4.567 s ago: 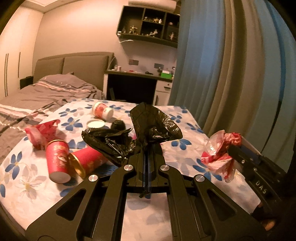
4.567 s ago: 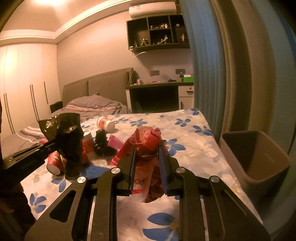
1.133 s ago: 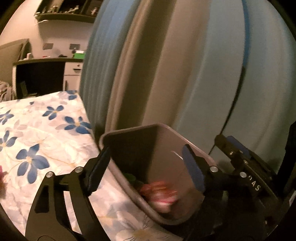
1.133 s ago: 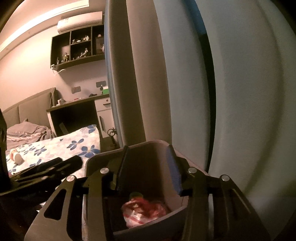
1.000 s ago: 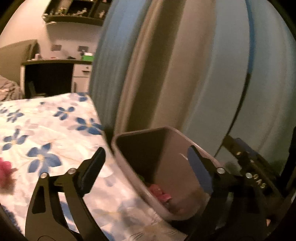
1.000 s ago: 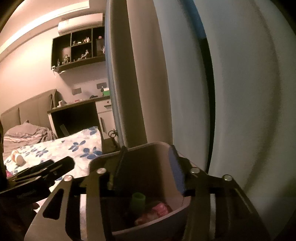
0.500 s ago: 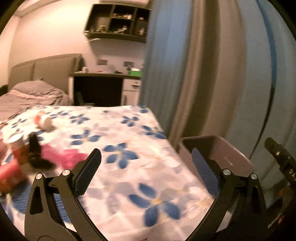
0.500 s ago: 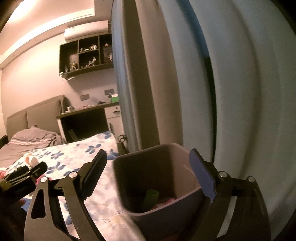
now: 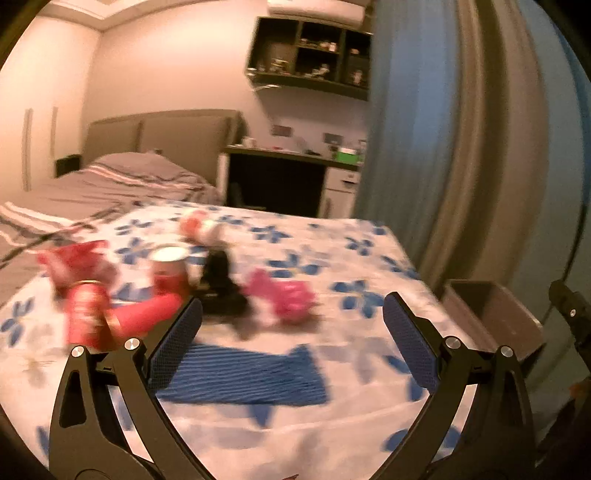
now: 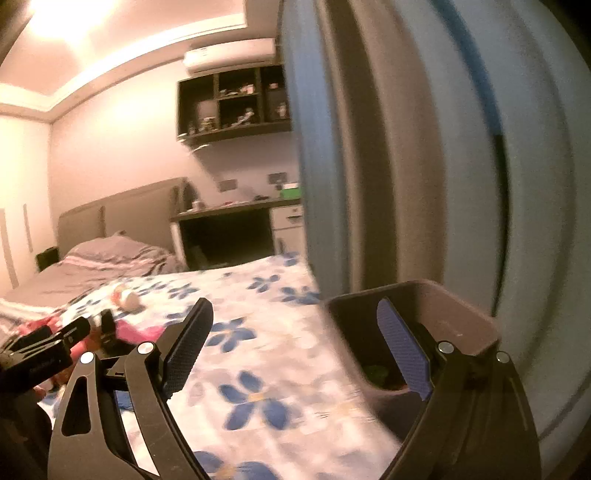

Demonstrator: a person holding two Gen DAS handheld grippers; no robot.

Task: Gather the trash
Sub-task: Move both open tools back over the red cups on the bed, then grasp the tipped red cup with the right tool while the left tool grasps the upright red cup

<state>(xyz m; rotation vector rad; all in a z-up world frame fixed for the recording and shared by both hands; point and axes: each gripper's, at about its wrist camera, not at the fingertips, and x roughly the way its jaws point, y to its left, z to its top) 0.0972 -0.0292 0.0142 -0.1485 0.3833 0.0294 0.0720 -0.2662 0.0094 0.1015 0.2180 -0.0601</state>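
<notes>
Blue bumpy pads line both tools: the left tool (image 9: 291, 332) and the right tool (image 10: 295, 343) each gape wide with nothing in them. I think a fresh pickup comes next. The soft flowered bed (image 9: 332, 413) lies close. Farther on sit shiny red paper cups (image 9: 86, 317), a crinkly pink wrapper (image 9: 288, 295) and something black. The smooth brown bin (image 10: 458, 325) stands beside the bed.

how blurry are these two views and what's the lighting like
Left wrist view: heavy motion blur smears the red paper cups and pink crumpled wrapper on the blue-flowered bedsheet; the open left gripper stays sharp. Right wrist view: milder blur, ceiling light glare top left, dim brown plastic bin, warm tint, fisheye-bent blue-grey curtain.
</notes>
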